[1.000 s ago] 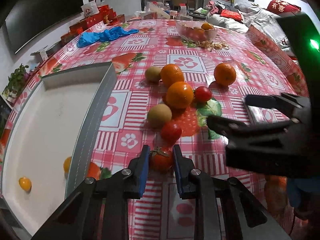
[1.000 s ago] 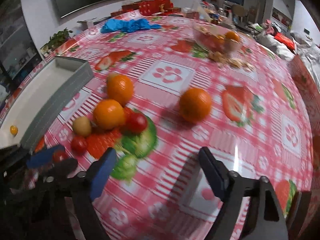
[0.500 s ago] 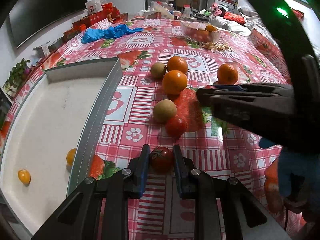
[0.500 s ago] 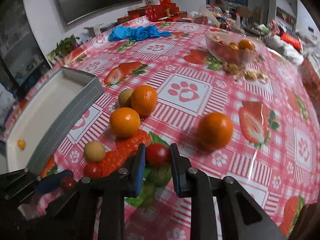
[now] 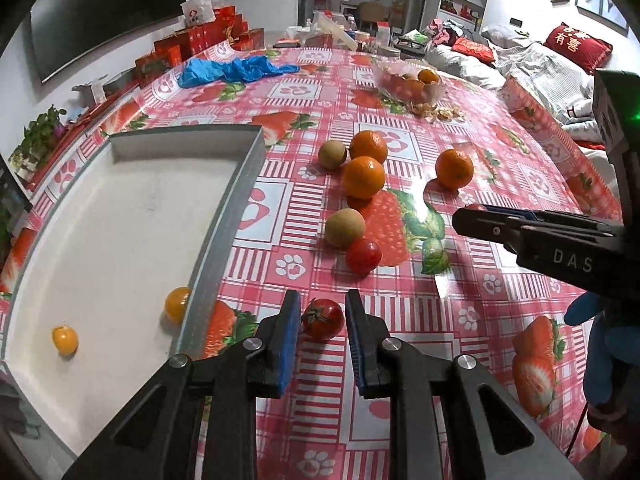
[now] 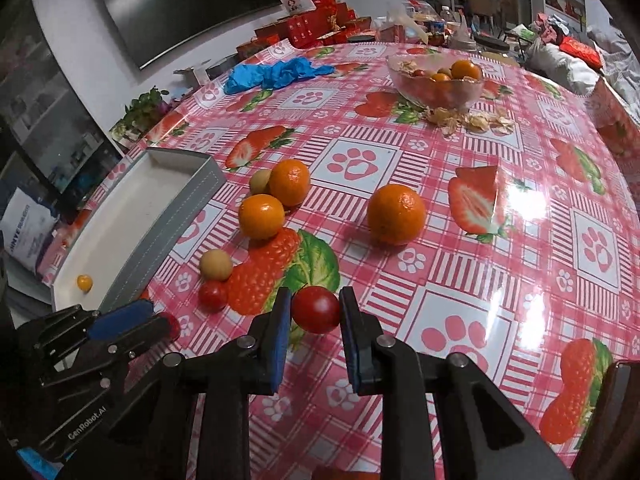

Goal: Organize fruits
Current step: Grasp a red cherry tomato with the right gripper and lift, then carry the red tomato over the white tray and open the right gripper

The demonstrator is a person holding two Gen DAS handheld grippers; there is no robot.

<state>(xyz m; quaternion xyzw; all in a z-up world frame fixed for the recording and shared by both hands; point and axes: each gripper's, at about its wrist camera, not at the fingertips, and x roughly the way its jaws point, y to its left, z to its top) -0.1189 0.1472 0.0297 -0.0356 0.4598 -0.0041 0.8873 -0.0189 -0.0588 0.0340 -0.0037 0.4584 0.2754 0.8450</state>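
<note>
Tomatoes sit in both tongs. The left gripper (image 5: 322, 322) has its blue pads narrowed around a stemmed tomato (image 5: 323, 319); a thin gap shows on either side, so whether the pads actually press it cannot be told. This tomato is just beside the grey tray (image 5: 224, 216), off its long right wall. The right gripper (image 6: 313, 312) pinches a smooth red tomato (image 6: 315, 309) between its pads, both touching the fruit, farther out from the tray over the printed strawberry of the tablecloth (image 6: 500, 288). Two small yellow fruits (image 5: 65, 339) lie inside the tray, one against its right wall. Beside the tray, between it and the lone orange (image 6: 396, 214), cluster two more oranges (image 6: 261, 216), two tan round fruits (image 6: 216, 265) and another tomato (image 6: 213, 294). Well beyond the tray stands a glass bowl (image 6: 436, 88) of fruit.
</note>
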